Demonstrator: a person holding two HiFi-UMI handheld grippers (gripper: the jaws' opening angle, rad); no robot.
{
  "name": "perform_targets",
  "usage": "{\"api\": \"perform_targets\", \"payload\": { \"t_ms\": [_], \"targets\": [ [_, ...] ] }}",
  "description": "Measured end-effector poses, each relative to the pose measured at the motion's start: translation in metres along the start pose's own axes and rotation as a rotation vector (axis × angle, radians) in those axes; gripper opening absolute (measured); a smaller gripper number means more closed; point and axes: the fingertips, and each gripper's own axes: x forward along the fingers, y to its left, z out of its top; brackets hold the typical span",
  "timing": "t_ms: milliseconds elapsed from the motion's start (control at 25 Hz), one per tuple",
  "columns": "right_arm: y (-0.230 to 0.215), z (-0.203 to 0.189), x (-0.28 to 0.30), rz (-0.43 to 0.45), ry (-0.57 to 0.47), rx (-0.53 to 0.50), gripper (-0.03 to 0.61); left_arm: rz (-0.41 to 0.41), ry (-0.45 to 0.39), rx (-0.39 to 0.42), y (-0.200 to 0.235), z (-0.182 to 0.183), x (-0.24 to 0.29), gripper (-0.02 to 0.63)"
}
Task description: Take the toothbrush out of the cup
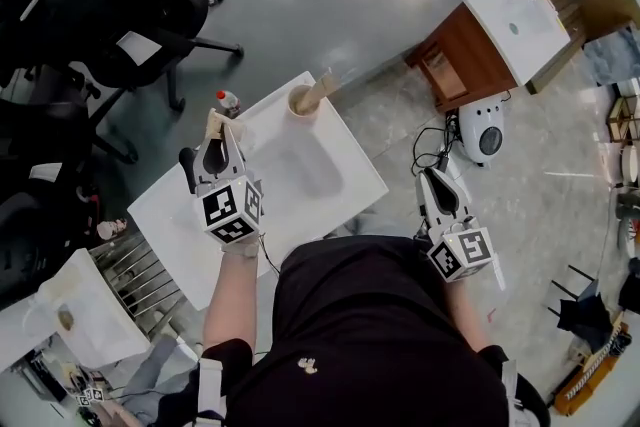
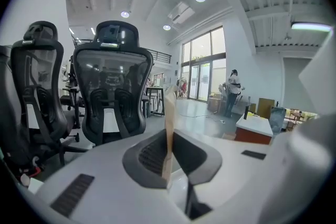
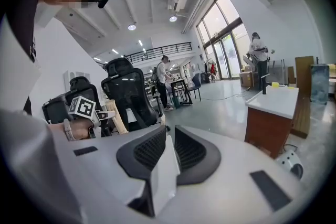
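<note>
A pale cup (image 1: 300, 103) stands at the far edge of the white basin table (image 1: 345, 180), with one wooden stick (image 1: 319, 90) leaning out of it. My left gripper (image 1: 216, 135) hangs above the table's left part, shut on a wooden toothbrush (image 1: 215, 122) that stands upright between the pads. In the left gripper view the toothbrush (image 2: 170, 107) rises out of the left gripper (image 2: 169, 140), free of the cup. My right gripper (image 1: 433, 177) is off the table's right side over the floor, shut with nothing in it (image 3: 169, 136). From there I see the held toothbrush (image 3: 116, 116).
A small red-capped bottle (image 1: 228, 99) stands on the table beside the left gripper. Black office chairs (image 1: 150, 5) crowd the left. A wooden cabinet with a white sink top (image 1: 500, 35) and a white appliance (image 1: 485, 137) sit to the right. A metal rack (image 1: 150, 280) lies near left.
</note>
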Motion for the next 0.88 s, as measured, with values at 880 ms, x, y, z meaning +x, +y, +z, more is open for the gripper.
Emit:
{"api": "perform_targets", "payload": {
  "t_ms": [880],
  "targets": [
    [0.063, 0.012, 0.068, 0.359, -0.002, -0.008, 0.067, 0.134, -0.083, -0.059, 0.002, 0.038, -0.113, 0.038]
  ]
}}
